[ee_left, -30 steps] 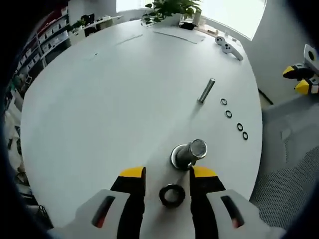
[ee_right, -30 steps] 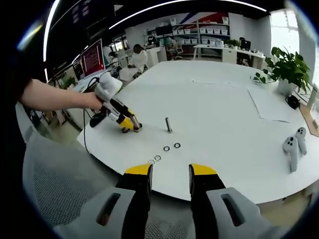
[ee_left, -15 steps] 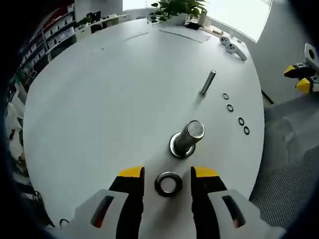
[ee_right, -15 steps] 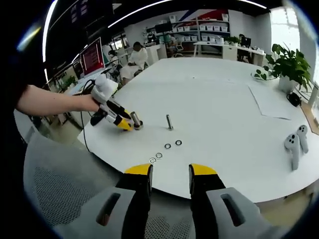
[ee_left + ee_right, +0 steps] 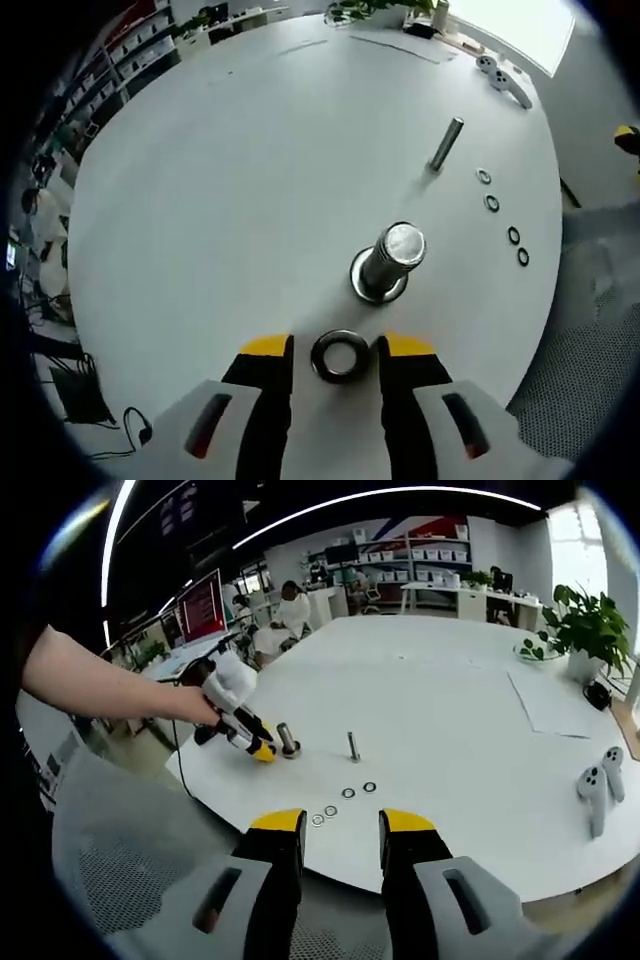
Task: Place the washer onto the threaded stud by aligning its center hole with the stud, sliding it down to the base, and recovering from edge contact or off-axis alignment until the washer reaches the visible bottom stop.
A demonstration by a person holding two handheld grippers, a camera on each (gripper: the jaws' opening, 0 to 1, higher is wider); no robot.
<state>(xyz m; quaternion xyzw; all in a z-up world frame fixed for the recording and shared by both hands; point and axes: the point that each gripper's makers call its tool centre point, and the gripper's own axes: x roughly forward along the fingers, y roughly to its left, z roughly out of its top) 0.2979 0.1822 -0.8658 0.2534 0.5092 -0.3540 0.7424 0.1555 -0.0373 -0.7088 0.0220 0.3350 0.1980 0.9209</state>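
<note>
White round tabletop (image 5: 220, 190) carried an upright threaded steel stud (image 5: 388, 262). Just near it, the left gripper (image 5: 337, 352) pinched a dark metal ring washer (image 5: 340, 356). The right gripper (image 5: 341, 828) hung apart, jaws parted, holding nothing.

Left claw (image 5: 339, 356), right claw (image 5: 340, 823): yellow tips, black jaws, pale grey housings, red-orange slots.
</note>
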